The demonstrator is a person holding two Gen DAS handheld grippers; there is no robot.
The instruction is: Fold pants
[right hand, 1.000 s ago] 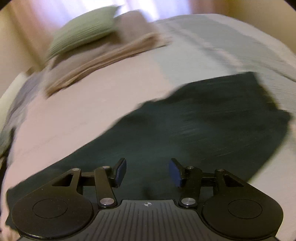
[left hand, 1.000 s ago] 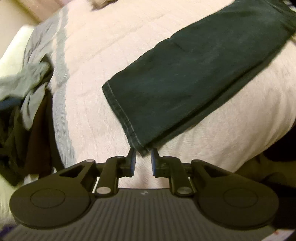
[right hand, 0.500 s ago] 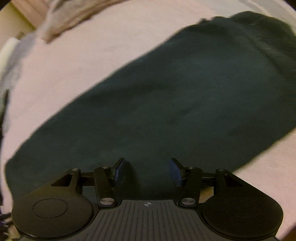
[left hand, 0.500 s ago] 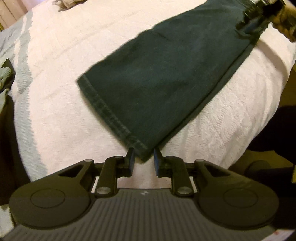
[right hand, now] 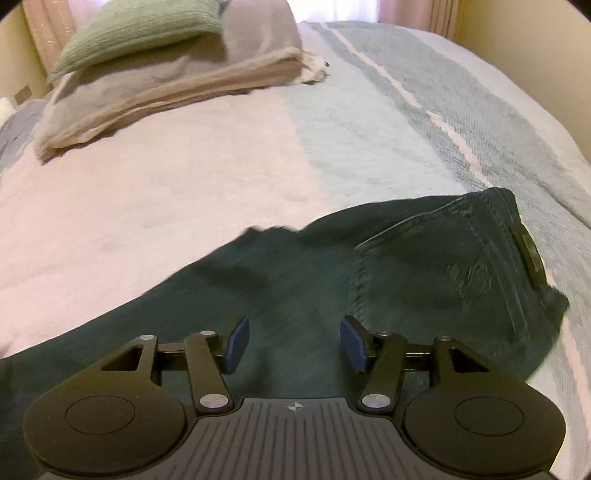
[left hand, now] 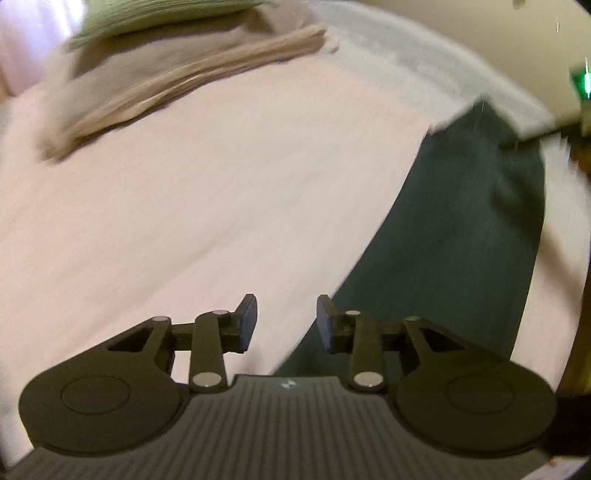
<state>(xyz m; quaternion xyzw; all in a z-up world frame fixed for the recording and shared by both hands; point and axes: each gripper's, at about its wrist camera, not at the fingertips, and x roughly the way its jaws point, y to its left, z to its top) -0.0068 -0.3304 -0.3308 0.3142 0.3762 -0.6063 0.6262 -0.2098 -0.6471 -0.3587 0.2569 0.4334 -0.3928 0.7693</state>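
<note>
Dark green denim pants (right hand: pixel 406 273) lie flat on the bed, waistband and back pocket at the right in the right wrist view. My right gripper (right hand: pixel 293 345) hovers open over the seat of the pants, nothing between its fingers. In the blurred left wrist view the pants (left hand: pixel 458 236) run as a long dark strip up the right side. My left gripper (left hand: pixel 284 323) is open and holds nothing; its left finger is over the pale bedspread and its right finger over the edge of the pants.
A pale pink bedspread (right hand: pixel 147 206) with grey-green stripes (right hand: pixel 388 122) covers the bed. At the back left lie a green pillow (right hand: pixel 136 33) and stacked beige and grey folded linens (right hand: pixel 177 85), also in the left wrist view as linens (left hand: pixel 177 81). The bed's edge falls away at the right.
My left gripper has let go of the pant hem, opened wider and swung up toward the head of the bed. The right view pulled back, showing the waistband and pillows.
</note>
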